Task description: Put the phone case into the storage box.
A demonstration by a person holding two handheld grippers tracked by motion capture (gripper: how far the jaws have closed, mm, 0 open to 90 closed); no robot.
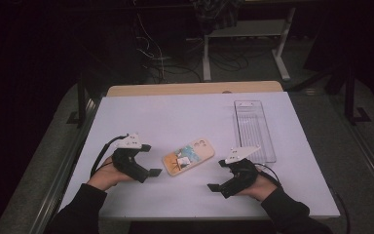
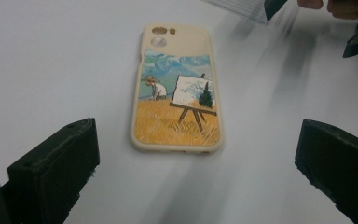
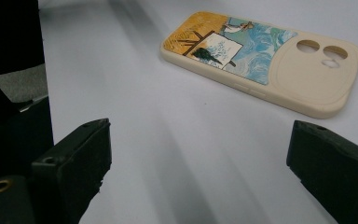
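**Phone case between 2 claws**

The case (image 1: 188, 156) is lying flat, picture side up, on the white desk (image 1: 175, 117). The left claw (image 1: 150, 160) and right claw (image 1: 218, 175) are flanking it, both released, touching nothing.

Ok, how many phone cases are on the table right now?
1. The phone case lies picture side up on the white table, between the two hands, left of the clear tray.
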